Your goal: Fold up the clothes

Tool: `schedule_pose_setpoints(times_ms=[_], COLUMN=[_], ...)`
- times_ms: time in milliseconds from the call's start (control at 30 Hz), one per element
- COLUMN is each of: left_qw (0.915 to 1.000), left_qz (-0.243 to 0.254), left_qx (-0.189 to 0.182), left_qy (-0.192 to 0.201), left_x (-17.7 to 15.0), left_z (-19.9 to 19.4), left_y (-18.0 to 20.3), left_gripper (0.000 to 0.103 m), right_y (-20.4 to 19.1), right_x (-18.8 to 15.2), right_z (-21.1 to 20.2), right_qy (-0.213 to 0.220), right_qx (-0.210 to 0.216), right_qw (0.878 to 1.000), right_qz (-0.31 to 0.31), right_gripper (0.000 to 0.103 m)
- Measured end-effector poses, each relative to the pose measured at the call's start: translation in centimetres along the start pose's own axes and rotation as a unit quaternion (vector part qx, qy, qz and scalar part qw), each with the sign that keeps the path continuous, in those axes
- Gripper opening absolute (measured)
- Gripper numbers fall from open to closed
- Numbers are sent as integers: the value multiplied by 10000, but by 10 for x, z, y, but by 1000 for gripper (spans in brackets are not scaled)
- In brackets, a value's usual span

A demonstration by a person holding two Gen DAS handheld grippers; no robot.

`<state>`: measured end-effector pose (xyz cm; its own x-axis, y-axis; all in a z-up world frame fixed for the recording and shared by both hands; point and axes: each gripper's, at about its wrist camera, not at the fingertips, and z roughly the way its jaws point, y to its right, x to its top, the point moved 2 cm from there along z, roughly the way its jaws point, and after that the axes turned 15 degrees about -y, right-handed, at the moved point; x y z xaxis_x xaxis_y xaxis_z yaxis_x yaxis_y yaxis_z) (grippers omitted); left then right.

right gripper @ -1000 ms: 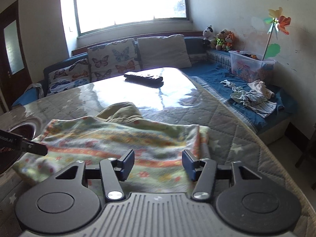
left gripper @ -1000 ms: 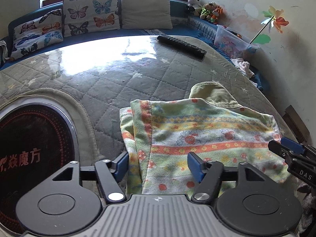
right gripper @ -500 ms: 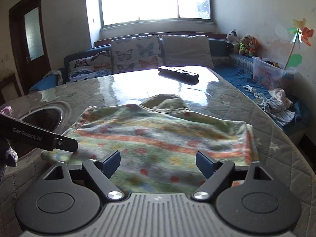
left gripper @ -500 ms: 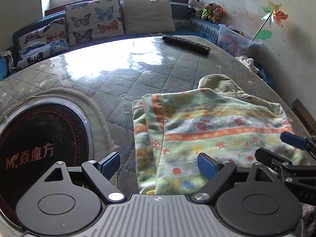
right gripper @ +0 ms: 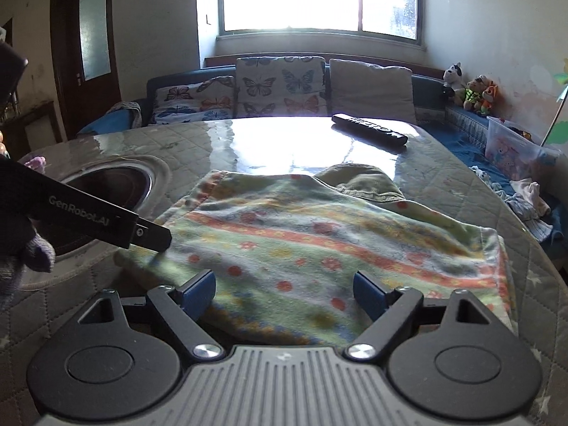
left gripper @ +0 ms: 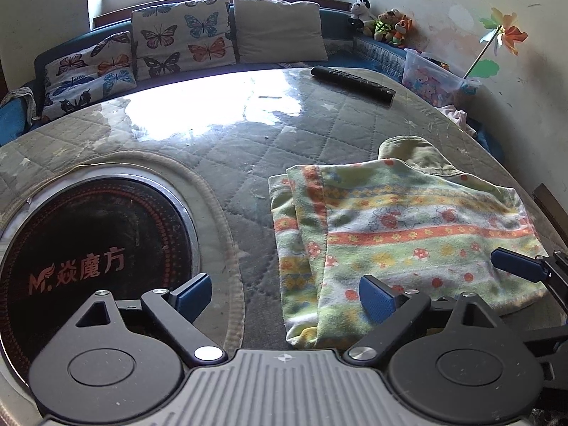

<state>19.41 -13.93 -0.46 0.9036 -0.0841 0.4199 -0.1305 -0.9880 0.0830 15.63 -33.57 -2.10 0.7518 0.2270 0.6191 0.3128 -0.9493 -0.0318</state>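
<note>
Fleecy striped garment (left gripper: 408,234) lies folded; left gripper (left gripper: 285,293) and right gripper (right gripper: 284,289) are opening, empty. Dragging fingers could undo the near hem.

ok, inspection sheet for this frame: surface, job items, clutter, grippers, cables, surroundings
Surface: quilted table cover, glossy with window glare; round black cooktop set into it on the left.
Job's things: striped floral garment lying folded flat, an olive piece poking out from under its far edge.
Clutter: black remote at the far side of the table.
Grippers: left gripper jaws opening, hanging over the garment's left edge without pressing it; right gripper jaws opening above the garment, nothing pinched.
Cables: nothing seen.
Surroundings: butterfly cushions, plush toys, plastic bin, pinwheel, loose clothes on the bench, window, door.
</note>
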Motion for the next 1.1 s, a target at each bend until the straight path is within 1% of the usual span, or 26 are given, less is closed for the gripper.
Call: schedule_pose_setpoints(times_ms=[67, 133, 267, 433, 500, 800, 1100], left_qw=[10000, 9999, 9998, 9998, 9996, 9988, 9987], left_qz=[33, 80, 151, 183, 225, 403, 450], left_qx=[13, 34, 35, -19, -33, -54, -68], left_qy=[40, 67, 97, 123, 149, 265, 243], left_x=[-2, -5, -9, -13, -16, -26, -39], left_z=[-1, -3, -4, -7, -8, -15, -19], left_y=[2, 4, 6, 8, 10, 18, 17], left_gripper=[101, 102, 103, 103, 103, 103, 103], right_y=[-2, -1, 4, 7, 8, 4, -5], right_x=[-4, -8, -17, -23, -25, -32, -39], right_z=[-3, -5, -11, -19, -24, -34, -36], right_qy=[21, 28, 51, 85, 133, 247, 148], right_qx=[32, 60, 42, -89, -131, -236, -266], right_qw=[10000, 9999, 9993, 9991, 9989, 9978, 9973], right_qz=[58, 149, 364, 413, 432, 562, 668], right_gripper=[90, 91, 96, 99, 103, 103, 103])
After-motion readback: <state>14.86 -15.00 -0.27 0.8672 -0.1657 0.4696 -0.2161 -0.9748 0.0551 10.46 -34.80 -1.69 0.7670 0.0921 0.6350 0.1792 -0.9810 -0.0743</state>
